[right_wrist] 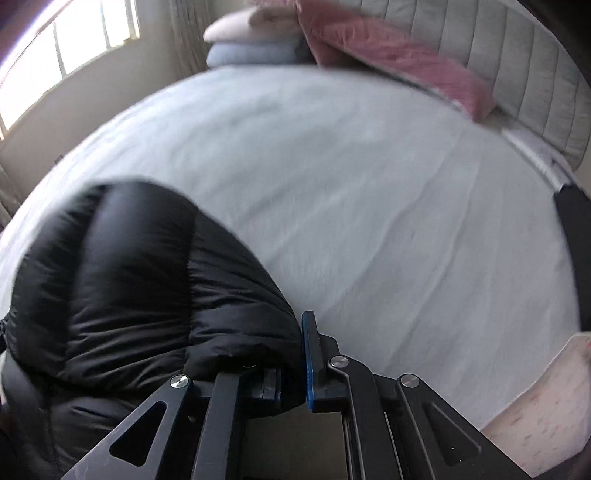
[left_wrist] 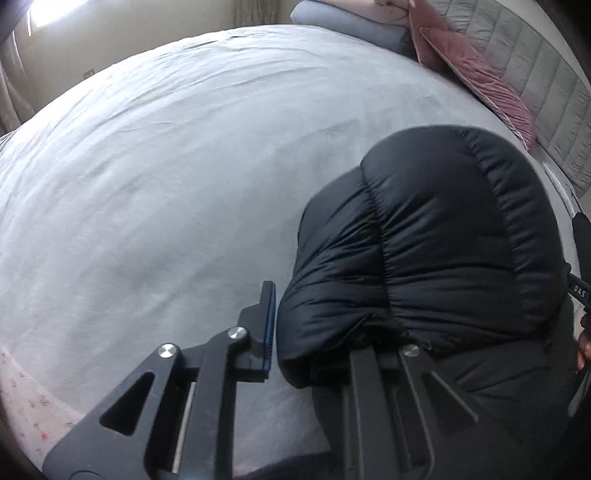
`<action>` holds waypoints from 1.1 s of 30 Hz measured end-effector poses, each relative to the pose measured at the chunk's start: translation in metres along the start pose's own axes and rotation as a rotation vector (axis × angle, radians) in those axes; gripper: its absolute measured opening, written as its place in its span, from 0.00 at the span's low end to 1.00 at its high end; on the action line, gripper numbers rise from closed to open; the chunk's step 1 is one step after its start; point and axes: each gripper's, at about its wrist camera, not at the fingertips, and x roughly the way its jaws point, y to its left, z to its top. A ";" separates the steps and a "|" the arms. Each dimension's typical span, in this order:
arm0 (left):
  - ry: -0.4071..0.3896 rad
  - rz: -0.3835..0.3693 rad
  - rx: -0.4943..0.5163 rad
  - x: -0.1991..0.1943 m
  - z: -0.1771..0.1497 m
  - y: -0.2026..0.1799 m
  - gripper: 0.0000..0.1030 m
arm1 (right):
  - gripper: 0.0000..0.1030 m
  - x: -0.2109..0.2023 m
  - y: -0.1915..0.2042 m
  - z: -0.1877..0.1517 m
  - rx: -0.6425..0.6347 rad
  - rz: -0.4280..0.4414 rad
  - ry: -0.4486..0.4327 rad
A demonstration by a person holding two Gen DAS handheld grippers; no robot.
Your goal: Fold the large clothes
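In the left wrist view, the black puffer jacket [left_wrist: 436, 251] bulged up at about four o'clock on the pale grey bedspread [left_wrist: 166, 177], its quilted bulk hiding the right-hand finger of the left gripper [left_wrist: 291, 343]. The left-hand finger, with its blue pad [left_wrist: 269, 325], stood bare at the jacket's edge, and the jaws looked drawn in on a fold of padded cloth, pinching the jacket's near corner. Pink cushions [left_wrist: 476, 70] and a stack of folded pillows [left_wrist: 351, 22] lay far off at one o'clock against the grey headboard [left_wrist: 535, 74]; a sliver of a person's hand and another dark tool showed at the three o'clock rim. In the right wrist view, blurred, the same jacket [right_wrist: 140, 266] filled the eight o'clock quarter, and the right gripper [right_wrist: 291, 365] had its jaws pressed nearly together on a thin lip of the black shell, the blue pad [right_wrist: 308, 362] hard against the fabric. The bedspread [right_wrist: 388, 192] ran bare towards twelve o'clock. By my judgement the step in hand was the grasp: both corners of one jacket edge taken so a fold could begin. The next move would call for lifting both hands together, keeping the slippery shell from sliding out, and carrying the edge over evenly onto the rest of the jacket.
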 end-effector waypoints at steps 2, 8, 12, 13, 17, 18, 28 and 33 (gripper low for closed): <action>-0.028 -0.037 -0.031 0.005 -0.005 0.009 0.20 | 0.07 0.008 -0.003 -0.004 0.005 0.019 -0.025; -0.070 -0.072 -0.061 0.005 -0.013 0.018 0.31 | 0.08 0.013 -0.018 -0.019 0.067 0.110 -0.124; -0.041 -0.085 -0.054 -0.008 -0.011 0.016 0.50 | 0.10 0.009 -0.033 -0.021 0.122 0.198 -0.135; -0.022 -0.079 -0.050 -0.013 -0.010 0.019 0.60 | 0.13 0.008 -0.035 -0.022 0.127 0.217 -0.135; 0.039 -0.081 0.000 -0.031 0.002 0.026 0.73 | 0.36 -0.002 -0.041 -0.027 0.121 0.254 -0.113; 0.060 -0.082 0.020 -0.039 0.004 0.026 0.73 | 0.43 -0.005 -0.040 -0.029 0.114 0.250 -0.100; 0.166 -0.022 0.330 -0.094 -0.002 0.006 0.81 | 0.68 -0.093 -0.053 -0.033 0.108 0.359 -0.127; 0.148 0.006 0.457 -0.127 -0.007 0.005 0.81 | 0.68 -0.109 -0.020 -0.036 0.009 0.493 -0.298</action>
